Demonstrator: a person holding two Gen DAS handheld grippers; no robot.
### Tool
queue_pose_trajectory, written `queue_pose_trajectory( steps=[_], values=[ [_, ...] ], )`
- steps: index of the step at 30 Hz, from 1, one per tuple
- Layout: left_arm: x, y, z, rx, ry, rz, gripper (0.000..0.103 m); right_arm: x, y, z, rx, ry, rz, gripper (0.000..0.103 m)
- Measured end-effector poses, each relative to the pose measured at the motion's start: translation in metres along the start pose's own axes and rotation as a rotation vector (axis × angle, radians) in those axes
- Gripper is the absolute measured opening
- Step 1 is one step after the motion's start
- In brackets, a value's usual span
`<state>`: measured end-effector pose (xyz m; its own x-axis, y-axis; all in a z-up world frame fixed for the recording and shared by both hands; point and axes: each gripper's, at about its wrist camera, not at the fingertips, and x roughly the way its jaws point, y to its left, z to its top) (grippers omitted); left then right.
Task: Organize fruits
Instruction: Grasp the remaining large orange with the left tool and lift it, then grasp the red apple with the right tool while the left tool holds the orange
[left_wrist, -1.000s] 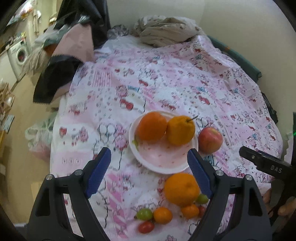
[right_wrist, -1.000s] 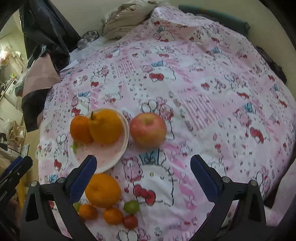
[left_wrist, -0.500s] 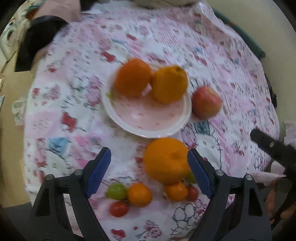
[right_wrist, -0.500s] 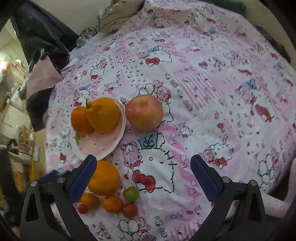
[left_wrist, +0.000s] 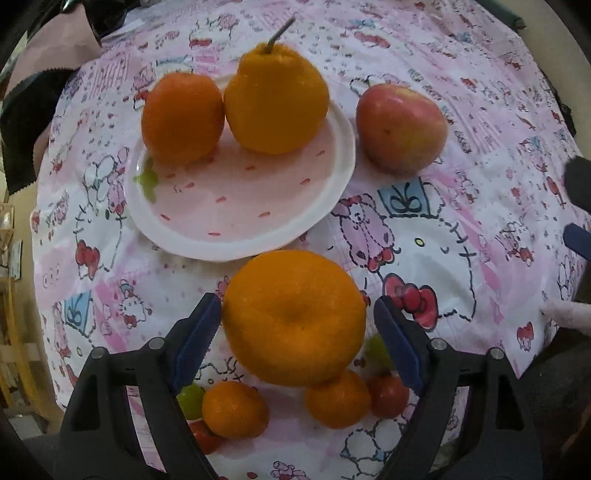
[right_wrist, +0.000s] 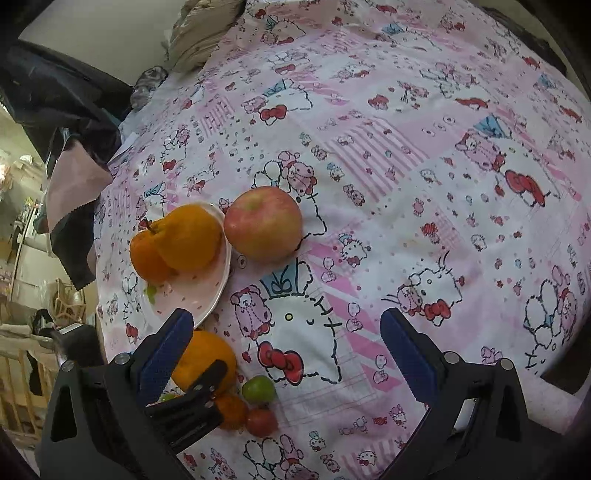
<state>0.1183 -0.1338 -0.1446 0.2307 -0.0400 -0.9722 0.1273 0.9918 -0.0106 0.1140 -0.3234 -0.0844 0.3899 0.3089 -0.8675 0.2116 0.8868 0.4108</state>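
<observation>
Spread over the whole scene: a pink cartoon-print cloth, soft and a little rumpled, so round fruit could roll on it

On the cloth, toward the far left: a pink plate, rim resting flat, with two oranges at its far edge, a round orange on the left touching a stemmed orange on the right. Near half of the plate bare

Just right of the plate, off it on the cloth: an apple, smooth and firm, likely slick under the pads

Near the plate, just short of its near rim: a big orange, the thing in hand. Probably fairly heavy for its size, firm yet with some give, dimpled peel offering grip; best taken across its widest middle, squeezed gently to spare the skin

Nearer still, crowded against the big orange: small oranges, a red tomato and green ones, light and easily knocked

Left gripper: spread wide, blue pads flanking the big orange, left pad about touching the peel, right pad a little clear; not yet clamped

Right gripper: spread wide, holding nothing, hovering over bare cloth to the right of the fruit
</observation>
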Motion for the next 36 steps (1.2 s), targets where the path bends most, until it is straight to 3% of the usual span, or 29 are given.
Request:
queue_pose_trajectory(
  steps=[7,18,30,36],
  values=[
    [0.02,0.008,-0.001,-0.031,0.047,-0.022,0.085,0.003,0.003,0.0,-0.011,0.012,0.012,0.103],
    [0.012,0.016,-0.003,-0.018,0.01,-0.063,0.078,0.005,0.004,0.001,-0.015,0.017,0.011,0.103],
    [-0.064,0.038,-0.023,-0.028,-0.09,-0.101,0.077,0.001,0.002,0.003,-0.012,-0.005,0.016,0.103],
    [-0.105,0.054,-0.017,-0.024,-0.182,-0.051,0.077,-0.004,0.006,0.005,-0.019,-0.018,0.024,0.103]
  ],
)
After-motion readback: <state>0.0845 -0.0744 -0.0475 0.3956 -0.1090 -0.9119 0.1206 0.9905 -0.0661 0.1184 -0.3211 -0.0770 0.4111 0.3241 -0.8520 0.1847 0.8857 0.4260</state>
